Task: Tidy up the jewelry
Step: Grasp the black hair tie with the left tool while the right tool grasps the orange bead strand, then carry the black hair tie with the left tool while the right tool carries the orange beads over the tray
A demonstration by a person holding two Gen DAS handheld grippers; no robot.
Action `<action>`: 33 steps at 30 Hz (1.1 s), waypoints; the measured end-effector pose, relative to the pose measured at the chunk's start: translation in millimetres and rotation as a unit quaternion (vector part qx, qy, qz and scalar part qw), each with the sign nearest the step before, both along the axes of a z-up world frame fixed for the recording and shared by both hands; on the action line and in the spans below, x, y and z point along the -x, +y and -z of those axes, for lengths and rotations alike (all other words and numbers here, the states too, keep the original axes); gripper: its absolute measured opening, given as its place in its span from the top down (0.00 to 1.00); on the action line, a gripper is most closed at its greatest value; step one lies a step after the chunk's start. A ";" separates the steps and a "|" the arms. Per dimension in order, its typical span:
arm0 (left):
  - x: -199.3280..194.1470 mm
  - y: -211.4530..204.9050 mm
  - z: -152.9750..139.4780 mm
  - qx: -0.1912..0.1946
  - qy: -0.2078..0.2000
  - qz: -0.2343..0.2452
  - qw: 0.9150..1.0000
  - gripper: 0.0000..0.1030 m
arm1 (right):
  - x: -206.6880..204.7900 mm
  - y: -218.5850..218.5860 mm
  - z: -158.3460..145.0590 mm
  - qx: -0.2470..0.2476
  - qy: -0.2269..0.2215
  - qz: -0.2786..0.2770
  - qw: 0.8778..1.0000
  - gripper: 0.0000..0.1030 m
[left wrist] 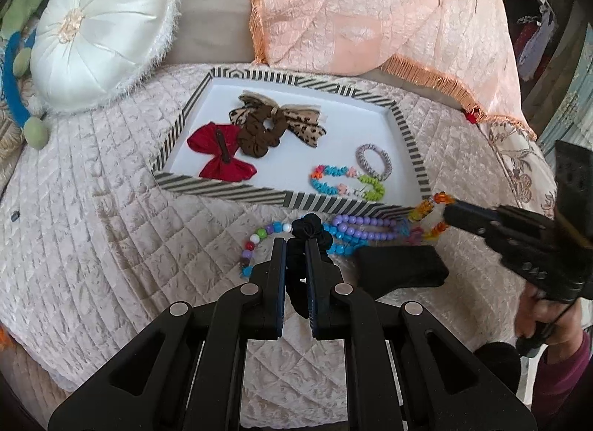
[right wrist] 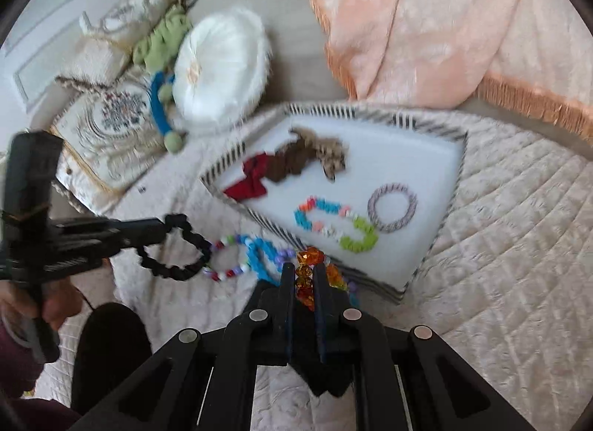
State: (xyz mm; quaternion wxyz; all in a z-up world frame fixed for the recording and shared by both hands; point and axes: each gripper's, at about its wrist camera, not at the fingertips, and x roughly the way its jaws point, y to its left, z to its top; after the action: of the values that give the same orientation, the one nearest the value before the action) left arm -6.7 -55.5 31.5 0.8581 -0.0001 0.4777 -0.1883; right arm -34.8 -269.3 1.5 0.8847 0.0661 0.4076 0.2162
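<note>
Left gripper [left wrist: 295,245] had its jaws clamped on the black scrunchie [left wrist: 307,231], right gripper [right wrist: 304,275] pinched the amber bead bracelet [right wrist: 310,264], both just short of the striped tray [left wrist: 229,194] on the quilted bed [left wrist: 92,208], likely to drop them inside.

I see the striped tray [left wrist: 229,194] mid-frame, holding a red bow [left wrist: 218,153], a brown scrunchie [left wrist: 259,134] and a leopard bow [left wrist: 300,119] at its left, a colourful bead bracelet [left wrist: 348,184] and a grey hair tie [left wrist: 374,160] at its right. Below the tray's lower edge lie strands of purple and blue beads [left wrist: 363,229]. A black scrunchie [left wrist: 302,245] sits lower centre, pinched; an orange bead bracelet [right wrist: 309,271] likewise.
</note>
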 end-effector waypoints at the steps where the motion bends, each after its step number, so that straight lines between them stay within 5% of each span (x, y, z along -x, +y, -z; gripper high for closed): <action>1: 0.6 -0.7 -3.2 0.001 -0.003 0.000 1.000 0.92 | 2.9 -2.5 -7.6 -0.005 -0.005 0.002 1.000 0.92; 12: 0.9 -7.9 -38.5 0.004 -0.039 0.004 0.999 0.92 | 19.8 -4.2 -60.6 -0.022 -0.048 0.010 0.999 0.92; 33: -38.5 -35.0 -37.3 -0.018 -0.046 0.011 0.999 0.92 | -0.9 -15.9 -68.1 -0.007 -0.053 0.028 0.998 0.92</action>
State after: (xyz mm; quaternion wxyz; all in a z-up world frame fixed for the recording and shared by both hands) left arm 31.9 -90.5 68.9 0.8767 0.0293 0.4414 -0.1890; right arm -33.9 -285.3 69.6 0.9105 0.0717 0.3563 0.1973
